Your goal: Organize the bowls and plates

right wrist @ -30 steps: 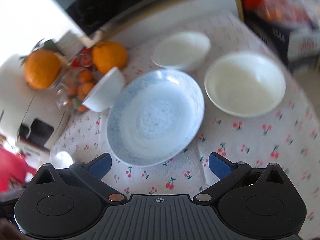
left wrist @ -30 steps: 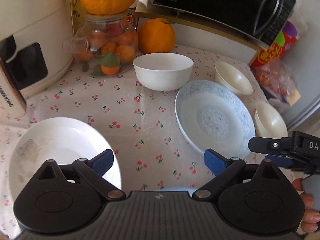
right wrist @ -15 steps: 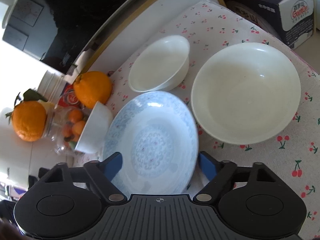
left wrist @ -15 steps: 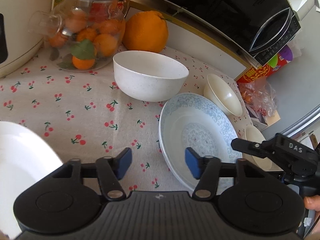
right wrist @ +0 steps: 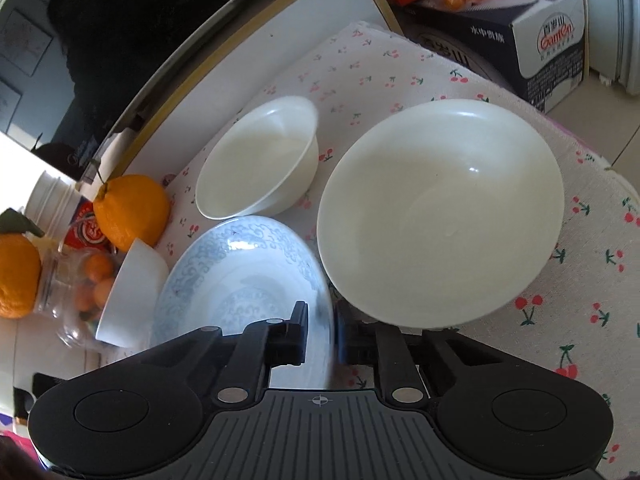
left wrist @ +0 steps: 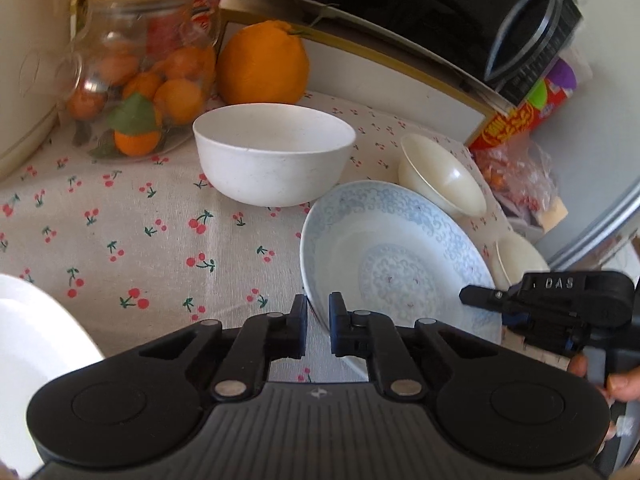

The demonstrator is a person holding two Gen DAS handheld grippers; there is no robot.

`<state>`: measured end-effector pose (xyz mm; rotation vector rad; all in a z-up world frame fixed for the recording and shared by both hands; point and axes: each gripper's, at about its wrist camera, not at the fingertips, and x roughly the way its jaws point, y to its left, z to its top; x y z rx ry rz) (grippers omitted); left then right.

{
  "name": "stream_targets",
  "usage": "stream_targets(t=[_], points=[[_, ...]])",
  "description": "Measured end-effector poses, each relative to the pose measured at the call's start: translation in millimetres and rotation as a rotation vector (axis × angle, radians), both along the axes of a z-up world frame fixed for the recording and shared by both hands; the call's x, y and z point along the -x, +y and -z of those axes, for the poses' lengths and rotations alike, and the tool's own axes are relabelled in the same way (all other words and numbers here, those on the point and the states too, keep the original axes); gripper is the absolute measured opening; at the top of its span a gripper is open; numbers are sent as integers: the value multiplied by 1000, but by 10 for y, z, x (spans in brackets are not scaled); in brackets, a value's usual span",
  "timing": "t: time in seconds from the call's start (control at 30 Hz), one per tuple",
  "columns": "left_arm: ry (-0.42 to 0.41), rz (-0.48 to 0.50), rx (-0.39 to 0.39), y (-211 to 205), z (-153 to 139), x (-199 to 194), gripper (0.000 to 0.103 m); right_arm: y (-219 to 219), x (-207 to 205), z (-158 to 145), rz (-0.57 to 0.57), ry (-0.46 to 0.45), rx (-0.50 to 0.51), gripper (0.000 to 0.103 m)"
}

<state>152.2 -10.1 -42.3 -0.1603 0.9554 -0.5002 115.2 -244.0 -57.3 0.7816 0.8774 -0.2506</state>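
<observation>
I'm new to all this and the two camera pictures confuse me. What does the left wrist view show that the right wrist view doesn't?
Only the left wrist view shows the plain white plate at its lower left edge, the microwave, and the right gripper seen from outside.

Only the right wrist view shows the printed carton beyond the table's edge.

Both show the blue patterned plate, with each gripper's jaws nearly shut at its rim, left gripper on one side and the right opposite. Both also show the deep white bowl, two cream bowls, the big orange and the fruit jar.
</observation>
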Motion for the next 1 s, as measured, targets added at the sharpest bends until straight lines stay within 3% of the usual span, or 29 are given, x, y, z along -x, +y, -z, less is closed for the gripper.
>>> stream_targets(t=[0.57, 1.0], points=[[31, 28, -77, 22, -74, 183, 10, 128, 239, -107, -45, 81, 34, 15], [22, 45, -84, 29, -67, 186, 10, 130, 279, -103, -50, 102, 28, 15]])
